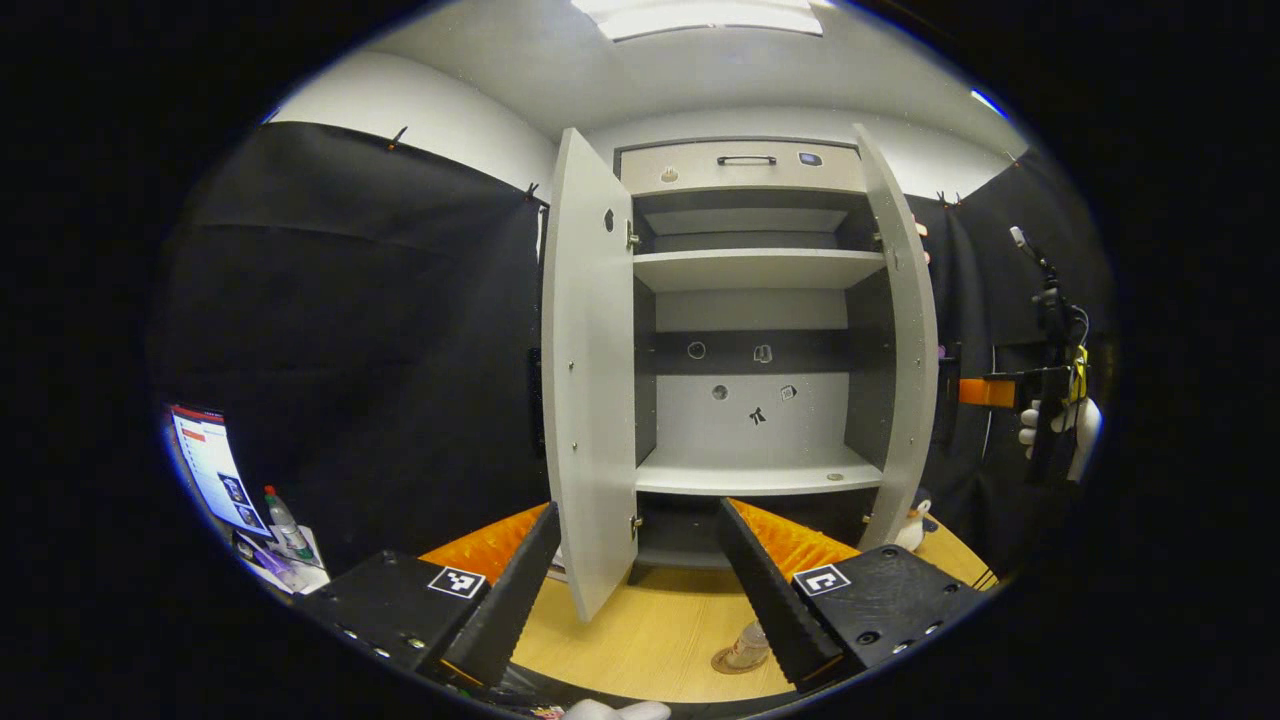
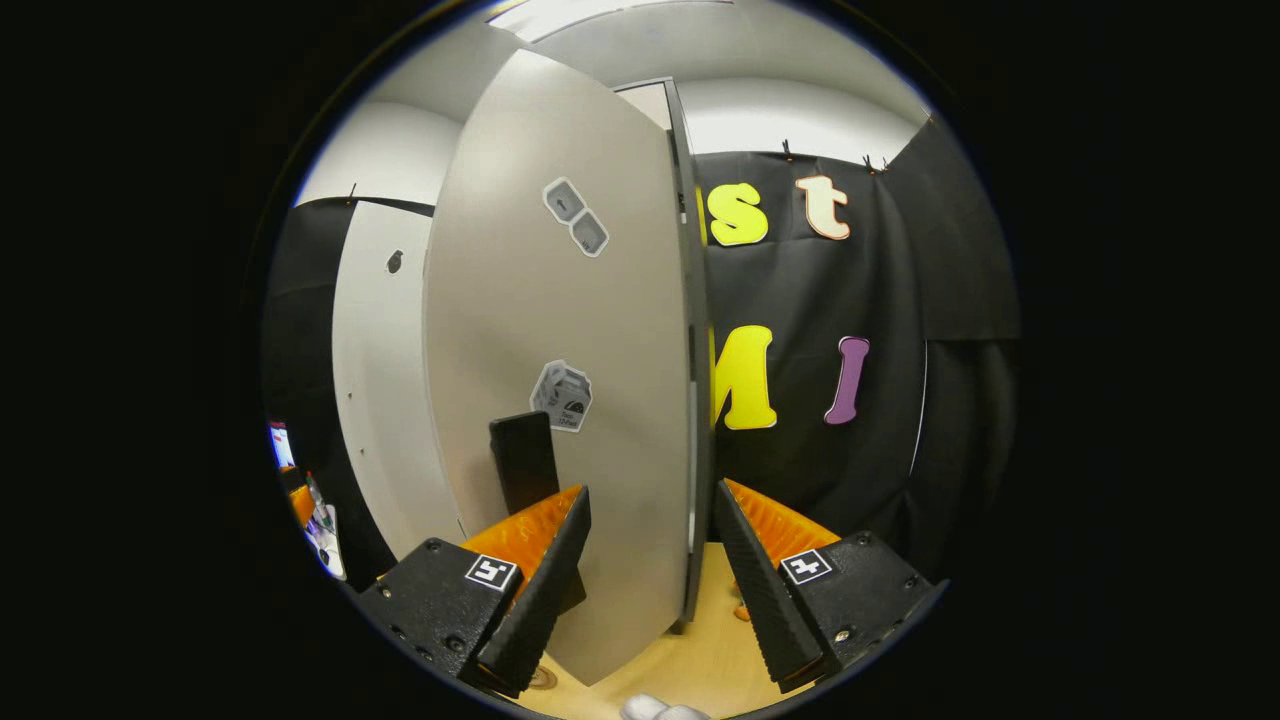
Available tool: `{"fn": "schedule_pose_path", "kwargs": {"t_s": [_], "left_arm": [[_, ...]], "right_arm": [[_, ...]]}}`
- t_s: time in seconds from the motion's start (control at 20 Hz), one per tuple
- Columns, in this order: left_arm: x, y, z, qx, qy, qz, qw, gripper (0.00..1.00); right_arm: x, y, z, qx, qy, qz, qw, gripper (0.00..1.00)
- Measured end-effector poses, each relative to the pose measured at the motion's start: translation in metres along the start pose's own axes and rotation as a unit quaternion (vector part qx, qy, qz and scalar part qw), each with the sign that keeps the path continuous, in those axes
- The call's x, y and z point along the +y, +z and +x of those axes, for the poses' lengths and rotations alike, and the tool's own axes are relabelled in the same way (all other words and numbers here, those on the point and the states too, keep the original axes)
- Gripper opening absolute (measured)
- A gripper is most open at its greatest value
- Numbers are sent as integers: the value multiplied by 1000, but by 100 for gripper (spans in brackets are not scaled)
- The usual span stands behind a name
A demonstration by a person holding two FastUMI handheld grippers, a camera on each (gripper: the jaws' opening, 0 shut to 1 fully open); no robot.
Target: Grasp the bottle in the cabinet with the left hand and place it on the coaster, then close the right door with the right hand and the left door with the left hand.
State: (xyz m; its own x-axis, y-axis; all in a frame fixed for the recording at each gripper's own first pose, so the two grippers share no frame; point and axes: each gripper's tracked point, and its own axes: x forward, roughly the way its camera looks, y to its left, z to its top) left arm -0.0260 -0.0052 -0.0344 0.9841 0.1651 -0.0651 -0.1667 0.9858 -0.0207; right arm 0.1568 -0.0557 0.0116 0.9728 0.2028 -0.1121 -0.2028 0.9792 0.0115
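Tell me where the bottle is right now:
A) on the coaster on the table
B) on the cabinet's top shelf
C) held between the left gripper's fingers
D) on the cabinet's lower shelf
A: in the left gripper view the bottle stands on the coaster on the table, in front of the open cabinet, and the left gripper is open with nothing between its fingers.

the bottle [image 1: 748,645] on its coaster [image 1: 738,661] is mostly tucked behind the left gripper [image 1: 640,585]'s right finger in the left gripper view, so you only catch its lower bit and a sliver of the coaster. the little stickers on the cabinet [image 1: 750,420]'s back panel are too small to make out, and the screen [image 1: 215,470] at the far left is cut off and blurry. in the right gripper view the right door [image 2: 560,380] blocks the whole cabinet inside, and the dark handle [image 2: 525,470] on it is partly behind the right gripper [image 2: 650,560]'s left finger.
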Motion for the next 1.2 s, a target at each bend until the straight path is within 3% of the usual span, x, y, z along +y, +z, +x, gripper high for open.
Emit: {"fn": "schedule_pose_path", "kwargs": {"t_s": [0.2, 0.35, 0.75, 1.2], "left_arm": [[20, -3, 15, -1, -21, 4, 1000, 96], [35, -3, 27, -5, -29, 7, 1000, 96], [83, 0, 65, -16, -45, 4, 999, 96], [176, 24, 142, -46, -14, 9, 999, 96]], "right_arm": [[40, -2, 17, -1, 4, 15, 1000, 78], [54, 12, 11, -40, -18, 26, 999, 82], [78, 10, -42, -44, -46, -7, 998, 81], [91, -30, -103, -5, -83, -47, 995, 82]]}}
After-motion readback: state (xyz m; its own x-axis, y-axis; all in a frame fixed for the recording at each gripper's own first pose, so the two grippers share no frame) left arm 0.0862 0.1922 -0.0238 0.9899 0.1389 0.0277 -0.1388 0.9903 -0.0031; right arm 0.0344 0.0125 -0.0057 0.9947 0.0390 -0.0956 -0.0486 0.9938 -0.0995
